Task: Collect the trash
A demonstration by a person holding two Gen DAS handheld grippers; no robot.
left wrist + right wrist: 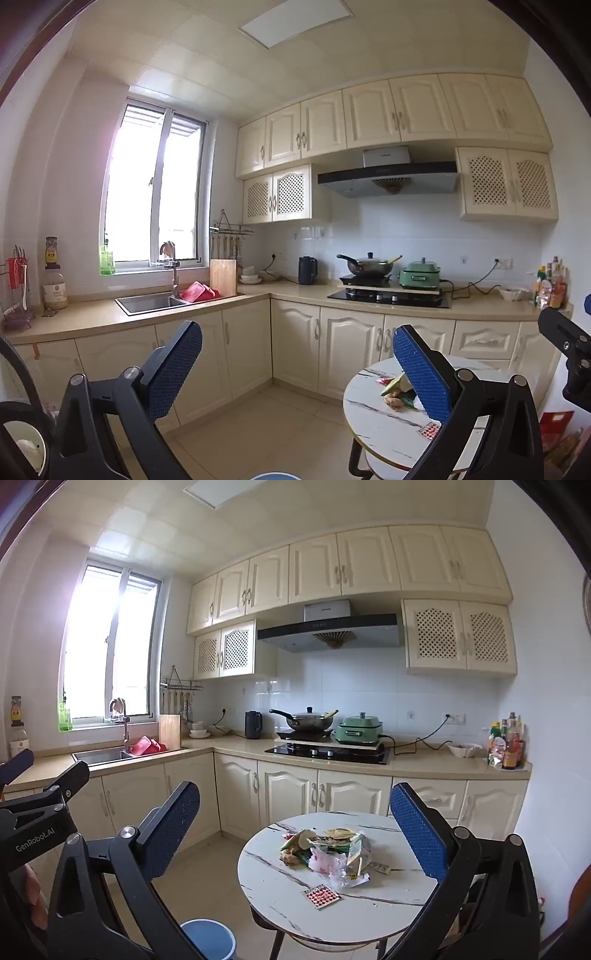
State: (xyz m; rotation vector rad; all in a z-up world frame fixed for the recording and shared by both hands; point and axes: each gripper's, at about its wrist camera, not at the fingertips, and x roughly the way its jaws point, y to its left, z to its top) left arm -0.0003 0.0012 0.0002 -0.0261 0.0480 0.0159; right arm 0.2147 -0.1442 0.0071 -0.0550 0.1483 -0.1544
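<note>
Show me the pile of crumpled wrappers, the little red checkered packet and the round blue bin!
pile of crumpled wrappers (328, 853): right wrist view, middle of the heap.
little red checkered packet (321, 895): right wrist view, its printed face.
round blue bin (208, 936): right wrist view, inside near the rim.

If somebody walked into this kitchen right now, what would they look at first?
Probably the messy pile of trash, wrappers and crumpled bags heaped in the middle of the round marble table, with a red-and-white checkered packet lying apart near the front edge. Next, the bright window over the sink. The blue bucket stands on the floor left of the table, and both open grippers, left and right, hold nothing.
</note>
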